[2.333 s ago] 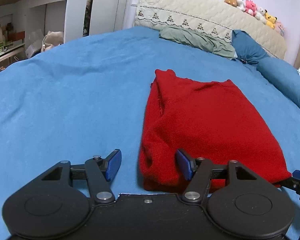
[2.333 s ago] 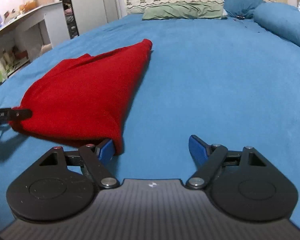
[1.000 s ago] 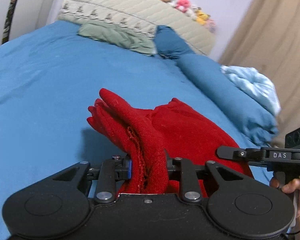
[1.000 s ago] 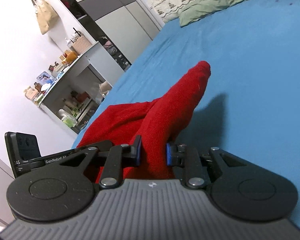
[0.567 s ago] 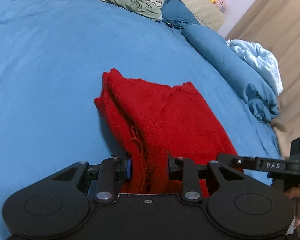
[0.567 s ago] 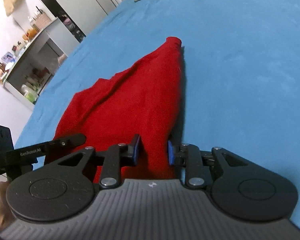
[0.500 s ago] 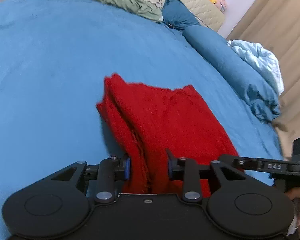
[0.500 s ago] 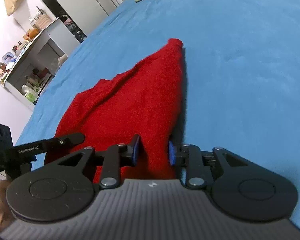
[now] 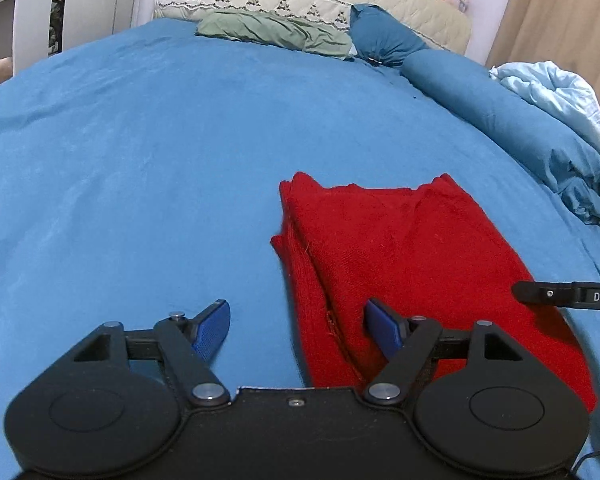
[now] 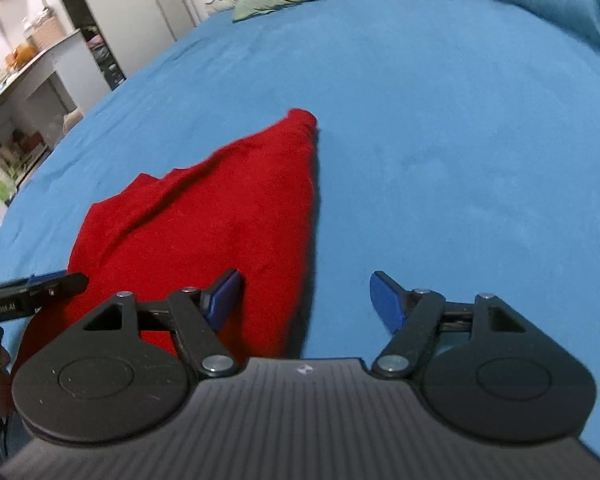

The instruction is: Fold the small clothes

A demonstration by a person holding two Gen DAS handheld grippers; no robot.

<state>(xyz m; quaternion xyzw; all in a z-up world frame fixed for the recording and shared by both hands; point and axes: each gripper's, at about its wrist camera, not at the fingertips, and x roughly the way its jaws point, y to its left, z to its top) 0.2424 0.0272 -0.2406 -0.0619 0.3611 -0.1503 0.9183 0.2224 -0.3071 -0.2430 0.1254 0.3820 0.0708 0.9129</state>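
A blue bedspread [image 9: 148, 152] is filling both views, and the folded red garment [image 9: 400, 248] is lying flat on it (layered edges showing along its left side). The left gripper [image 9: 296, 326] is opening, its pads clear of the garment's near left edge. The right gripper [image 10: 306, 296] is opening too, released over the garment's near right edge.

A blue bed [image 9: 140, 160] carries a folded red garment [image 9: 400, 248] at 4 o'clock, green pillow [image 9: 276, 32] at 12, and blue bolster [image 9: 500, 108] at 2.
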